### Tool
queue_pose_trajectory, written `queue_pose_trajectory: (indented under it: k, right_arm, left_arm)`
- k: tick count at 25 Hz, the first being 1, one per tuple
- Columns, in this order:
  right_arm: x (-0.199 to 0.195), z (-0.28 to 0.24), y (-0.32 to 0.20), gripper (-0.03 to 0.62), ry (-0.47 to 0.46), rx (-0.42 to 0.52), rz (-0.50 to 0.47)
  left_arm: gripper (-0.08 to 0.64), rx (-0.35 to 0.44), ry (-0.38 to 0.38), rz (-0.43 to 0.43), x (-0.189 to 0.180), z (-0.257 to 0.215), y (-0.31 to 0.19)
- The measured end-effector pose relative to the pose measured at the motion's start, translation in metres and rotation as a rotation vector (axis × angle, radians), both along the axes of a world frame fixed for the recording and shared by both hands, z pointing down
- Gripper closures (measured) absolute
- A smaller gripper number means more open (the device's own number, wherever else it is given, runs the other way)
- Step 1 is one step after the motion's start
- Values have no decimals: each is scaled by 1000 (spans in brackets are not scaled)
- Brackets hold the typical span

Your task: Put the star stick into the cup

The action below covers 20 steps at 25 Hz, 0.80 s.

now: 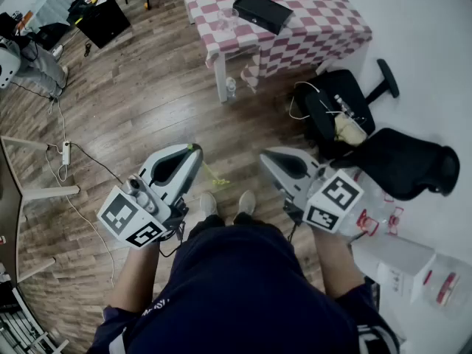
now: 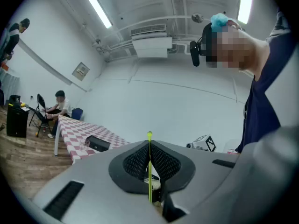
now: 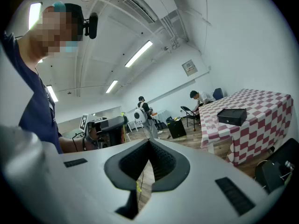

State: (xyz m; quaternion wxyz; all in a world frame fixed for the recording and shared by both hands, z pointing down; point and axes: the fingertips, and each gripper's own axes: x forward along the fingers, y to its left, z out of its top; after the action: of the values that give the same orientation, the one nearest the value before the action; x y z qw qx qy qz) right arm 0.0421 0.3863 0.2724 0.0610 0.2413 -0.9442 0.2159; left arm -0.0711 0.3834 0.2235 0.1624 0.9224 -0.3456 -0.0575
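Left gripper (image 1: 190, 152) is clamped on the star stick (image 2: 149, 169), the thin shaft running straight along the jaws, which I judge suits feeding it in end-first. At 12 o'clock, well ahead, is the checked table (image 1: 317, 32), and what looks like a clear cup (image 1: 225, 18) sits near its left edge, too small to be sure. Right gripper (image 1: 270, 158), at 3 o'clock of the left one, has its jaws together on nothing, free to steady the cup.

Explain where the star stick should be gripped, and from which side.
Probably grip the star stick by its thin shaft, not its ends, squeezing across it from both sides: it is too slender for another hold. The left hand-held gripper pinches it so, shaft lying along its shut jaws.
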Motion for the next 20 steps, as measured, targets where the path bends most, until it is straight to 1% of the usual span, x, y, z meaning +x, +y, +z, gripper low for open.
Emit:
queue_pose_trajectory:
  k: [4, 7, 13, 20]
  right_arm:
    - [4, 7, 1, 577, 20, 4, -4]
    - [11, 17, 0, 575, 45, -17, -1]
    - [38, 28, 0, 575, 29, -54, 21]
    - [71, 25, -8, 575, 6, -36, 13]
  left_arm:
    - [528, -3, -2, 2, 7, 5, 1]
    - [528, -12, -7, 0, 13, 10, 1]
    - [528, -19, -17, -18, 26, 16, 1]
    - [528, -3, -39, -44, 54, 15, -5]
